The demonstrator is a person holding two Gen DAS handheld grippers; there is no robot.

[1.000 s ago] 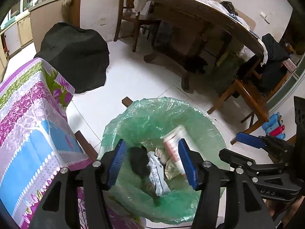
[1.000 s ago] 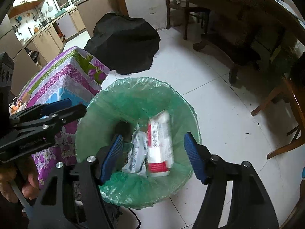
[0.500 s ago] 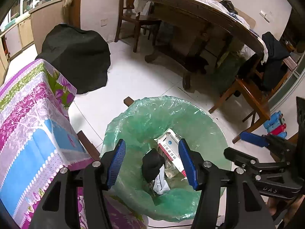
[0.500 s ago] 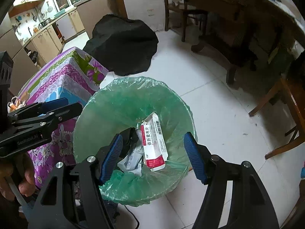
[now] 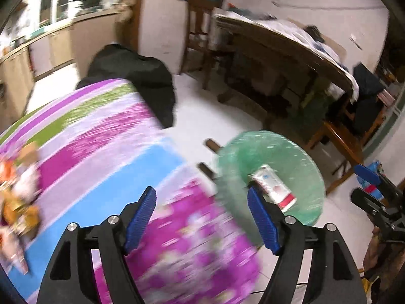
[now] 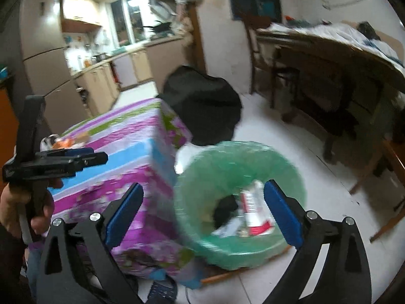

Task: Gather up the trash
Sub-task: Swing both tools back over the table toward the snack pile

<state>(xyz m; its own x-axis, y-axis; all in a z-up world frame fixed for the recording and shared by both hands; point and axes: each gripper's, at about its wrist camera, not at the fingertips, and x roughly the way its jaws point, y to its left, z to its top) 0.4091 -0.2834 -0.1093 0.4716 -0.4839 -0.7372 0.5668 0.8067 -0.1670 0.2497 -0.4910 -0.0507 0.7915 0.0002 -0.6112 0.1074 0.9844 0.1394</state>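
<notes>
A bin lined with a green bag (image 5: 298, 157) (image 6: 217, 167) stands on the floor beside the table. Inside lie a white and red box (image 5: 274, 187) (image 6: 250, 207), a black item (image 6: 225, 206) and paper scraps. My left gripper (image 5: 202, 215) is open and empty, above the floral tablecloth (image 5: 101, 152), left of the bin; it also shows in the right wrist view (image 6: 76, 155). My right gripper (image 6: 202, 212) is open and empty, above the bin's left rim; it also shows in the left wrist view (image 5: 372, 185). Blurred wrappers (image 5: 17, 202) (image 6: 63, 139) lie on the cloth at the left.
A black bag (image 5: 136, 86) (image 6: 205, 106) sits on the white floor behind the table. A wooden dining table (image 5: 291, 50) and chairs (image 5: 339, 136) stand at the right. Kitchen cabinets (image 6: 108, 76) are at the back left.
Both grippers have swung left and up from over the bin toward the floral table. The bin now sits to the right in both views. Both stay open and empty.
</notes>
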